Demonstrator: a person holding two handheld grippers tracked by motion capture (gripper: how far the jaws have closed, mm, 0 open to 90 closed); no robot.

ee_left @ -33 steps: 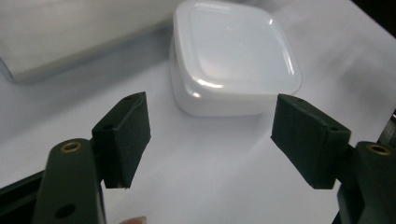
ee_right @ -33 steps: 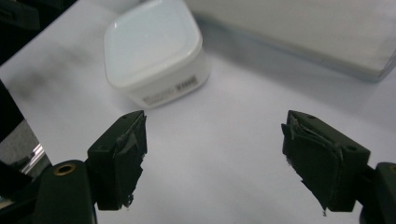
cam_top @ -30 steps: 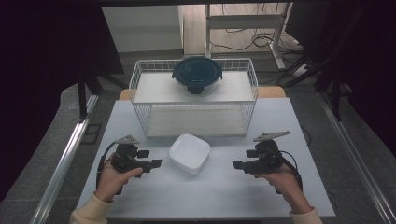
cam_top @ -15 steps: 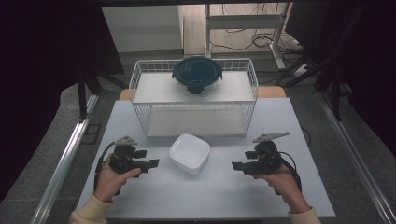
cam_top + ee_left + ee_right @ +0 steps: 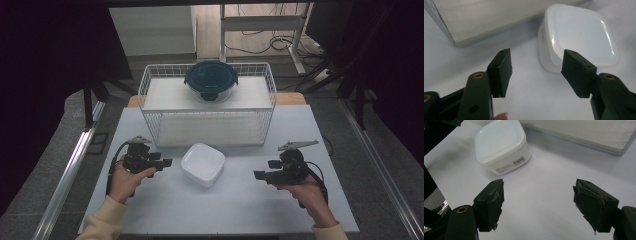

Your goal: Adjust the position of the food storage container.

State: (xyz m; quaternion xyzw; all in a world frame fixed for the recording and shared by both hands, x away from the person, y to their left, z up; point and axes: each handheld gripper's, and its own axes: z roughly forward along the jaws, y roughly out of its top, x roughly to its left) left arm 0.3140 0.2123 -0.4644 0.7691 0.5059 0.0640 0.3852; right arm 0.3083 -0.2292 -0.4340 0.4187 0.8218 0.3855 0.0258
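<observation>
A white square lidded container [image 5: 202, 164] sits on the white table [image 5: 210, 210] in front of the wire basket. My left gripper [image 5: 164, 162] is just to its left and points at it. In the left gripper view my left gripper [image 5: 536, 72] is open; its jaws have just been closing, with nothing between them. The container [image 5: 579, 37] lies just past the tips. My right gripper [image 5: 259, 175] hovers to the container's right, apart from it. It is open and empty [image 5: 539, 202], with the container [image 5: 499, 147] farther ahead on the left.
A white wire basket [image 5: 207, 105] stands at the back of the table, with a round dark-lidded glass container [image 5: 211, 79] on top of it. Its white base board [image 5: 486, 17] [image 5: 586, 132] runs close behind the square container. Table edges lie near both hands.
My left gripper has moved right, closer to the white container, and its jaws stand narrower. The right gripper has stayed in place.
</observation>
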